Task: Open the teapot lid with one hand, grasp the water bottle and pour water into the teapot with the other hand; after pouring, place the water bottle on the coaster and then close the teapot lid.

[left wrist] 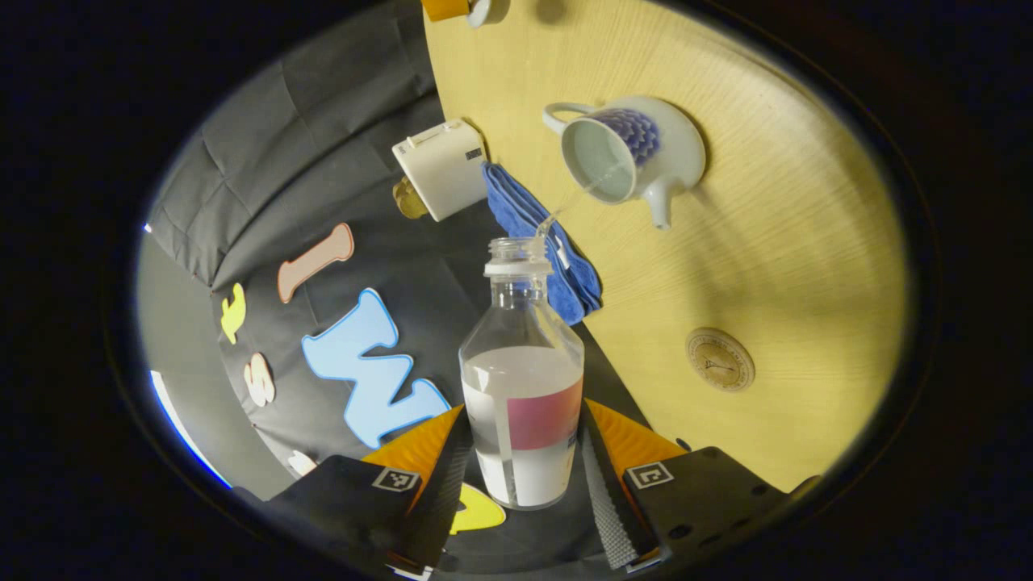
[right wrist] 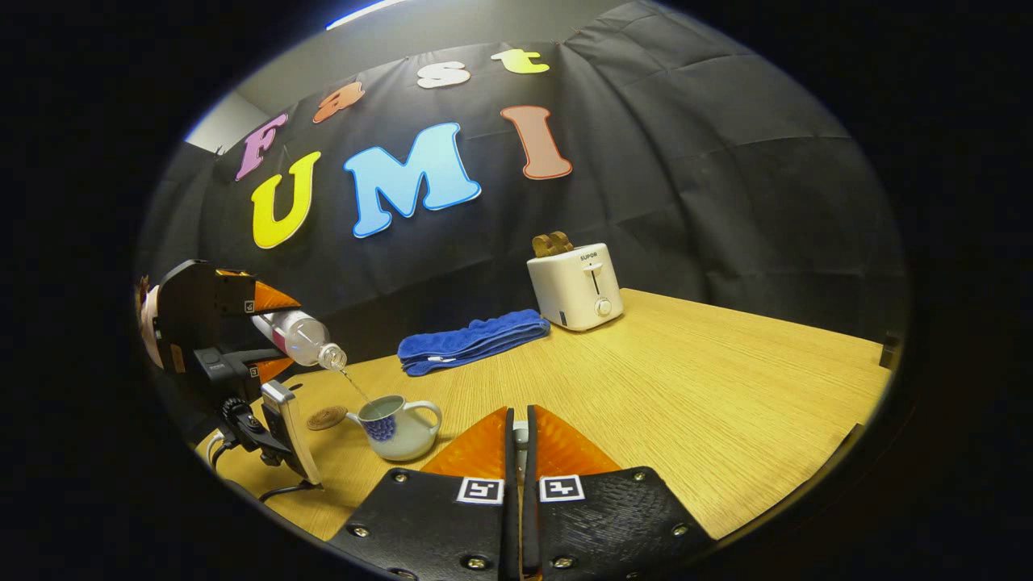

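Pouring step: water runs in a thin stream from the water bottle (left wrist: 522, 379) mouth into the open teapot (left wrist: 625, 157).
Bottle position: held between both fingers of the left tongs (left wrist: 516, 476), tilted mouth-down above and to the left of the teapot in the right gripper view.
Bottle axis: long axis runs from the left tongs toward the teapot opening; mouth is near the rim, not touching.
Bottle contents: roughly half full of clear water; cap off.
Teapot: upright on the desk (left wrist: 791, 266), lid off, some water visible inside; spout and handle on opposite sides.
Coaster: the coaster (left wrist: 720, 360) lies flat on the desk near the teapot, bare; judged the next target for the bottle, and the left tongs are the nearer.
Right tongs: right tongs (right wrist: 516, 440) narrow, with a small pale object, probably the lid, between the fingers; contact cannot be confirmed.
Surroundings: blue towel (right wrist: 472, 340) and white toaster (right wrist: 576, 286) stand farther back.
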`<action>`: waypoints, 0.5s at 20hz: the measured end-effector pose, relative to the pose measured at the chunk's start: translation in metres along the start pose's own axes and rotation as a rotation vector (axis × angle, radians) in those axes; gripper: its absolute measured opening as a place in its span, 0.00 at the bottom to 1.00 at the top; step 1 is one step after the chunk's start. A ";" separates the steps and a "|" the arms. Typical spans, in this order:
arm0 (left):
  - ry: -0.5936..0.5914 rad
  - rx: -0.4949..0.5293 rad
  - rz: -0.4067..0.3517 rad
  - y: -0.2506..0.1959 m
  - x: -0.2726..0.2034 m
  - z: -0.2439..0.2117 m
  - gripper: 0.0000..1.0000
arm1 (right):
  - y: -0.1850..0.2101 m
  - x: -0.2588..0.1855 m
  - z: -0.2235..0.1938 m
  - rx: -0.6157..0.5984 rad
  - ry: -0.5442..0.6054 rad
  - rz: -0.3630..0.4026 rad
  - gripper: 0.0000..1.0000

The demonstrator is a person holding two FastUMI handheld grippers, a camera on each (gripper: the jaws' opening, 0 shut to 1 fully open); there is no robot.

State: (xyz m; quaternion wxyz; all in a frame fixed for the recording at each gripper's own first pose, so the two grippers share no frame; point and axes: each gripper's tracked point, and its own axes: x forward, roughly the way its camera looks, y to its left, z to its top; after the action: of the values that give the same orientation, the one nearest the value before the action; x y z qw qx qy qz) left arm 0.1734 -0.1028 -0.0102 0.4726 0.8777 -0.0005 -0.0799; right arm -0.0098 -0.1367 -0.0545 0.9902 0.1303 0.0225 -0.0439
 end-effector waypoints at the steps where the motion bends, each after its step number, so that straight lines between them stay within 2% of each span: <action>1: 0.001 0.007 0.000 0.001 0.000 -0.001 0.84 | 0.000 0.000 0.001 0.001 -0.001 0.001 0.02; 10: -0.005 0.081 0.013 0.013 -0.001 0.006 0.84 | 0.000 -0.002 0.002 0.007 -0.011 0.010 0.02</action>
State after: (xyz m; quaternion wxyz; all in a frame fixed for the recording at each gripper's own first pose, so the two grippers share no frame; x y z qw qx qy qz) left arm 0.1722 -0.1147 -0.0030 0.4371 0.8959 -0.0107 -0.0786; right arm -0.0113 -0.1376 -0.0523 0.9901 0.1336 0.0162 -0.0400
